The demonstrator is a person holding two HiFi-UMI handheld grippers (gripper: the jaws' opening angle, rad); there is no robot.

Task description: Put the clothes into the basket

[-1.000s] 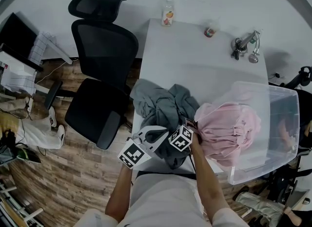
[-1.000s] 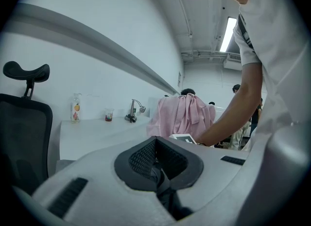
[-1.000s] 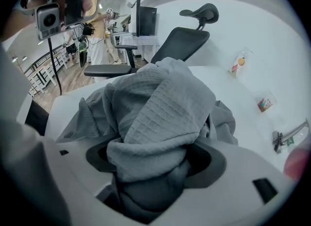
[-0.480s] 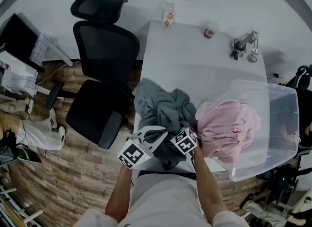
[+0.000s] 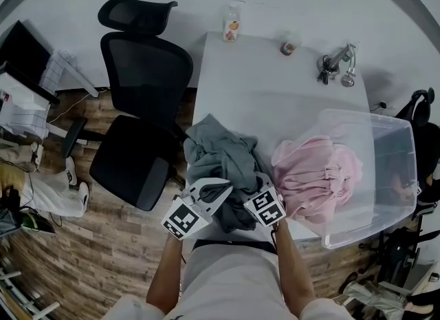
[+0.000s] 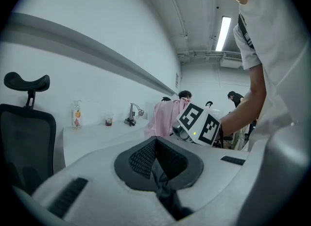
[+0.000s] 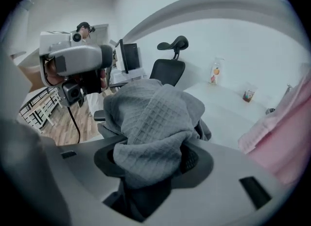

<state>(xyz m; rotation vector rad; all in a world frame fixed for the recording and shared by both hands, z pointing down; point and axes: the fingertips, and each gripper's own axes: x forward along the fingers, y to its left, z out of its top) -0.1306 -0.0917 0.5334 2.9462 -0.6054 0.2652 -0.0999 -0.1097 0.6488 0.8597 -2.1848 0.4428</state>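
Firmly, the right gripper (image 7: pixel 153 159), jaws just closing, clamps the grey waffle-knit garment (image 7: pixel 150 118) between them; beside it, the left gripper (image 6: pixel 156 164) has its jaws together.

Your left gripper (image 6: pixel 155 147) sits near level, fingers (image 6: pixel 141 158) pressed together on a dark fold of the grey cloth (image 7: pixel 150 118). Your right gripper (image 7: pixel 154 158) tips downward just beside it. Its fingers have just been closing and clamp the cloth bunched over them.

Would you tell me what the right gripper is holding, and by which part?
The right gripper, whose jaws have just been closing, grips the grey garment by a bunched fold at its near end.
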